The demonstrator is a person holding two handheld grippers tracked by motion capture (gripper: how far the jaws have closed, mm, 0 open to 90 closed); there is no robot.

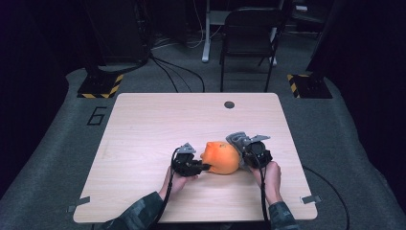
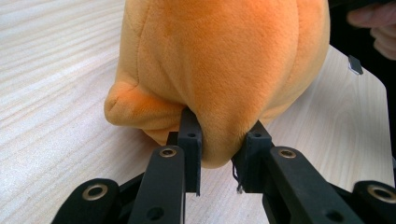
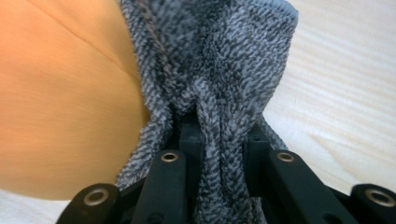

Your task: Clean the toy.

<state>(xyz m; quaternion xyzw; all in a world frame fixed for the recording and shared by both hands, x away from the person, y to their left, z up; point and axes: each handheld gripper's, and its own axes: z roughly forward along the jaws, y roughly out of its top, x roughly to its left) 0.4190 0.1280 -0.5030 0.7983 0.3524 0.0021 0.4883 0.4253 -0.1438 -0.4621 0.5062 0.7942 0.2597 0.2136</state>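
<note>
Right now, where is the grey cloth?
In the high view the grey cloth sits right of centre on the table, against the orange plush, pinched by the right tongs.

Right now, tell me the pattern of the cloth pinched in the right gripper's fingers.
The cloth is a grey-and-dark speckled knit, clearest in the right gripper view.

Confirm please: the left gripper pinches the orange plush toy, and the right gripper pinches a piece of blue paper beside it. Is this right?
Not quite. The left gripper does pinch the orange plush toy, but the right gripper pinches grey knitted fabric, not blue paper. The right gripper view shows the knit bunched between its jaws, lying against the toy.
</note>
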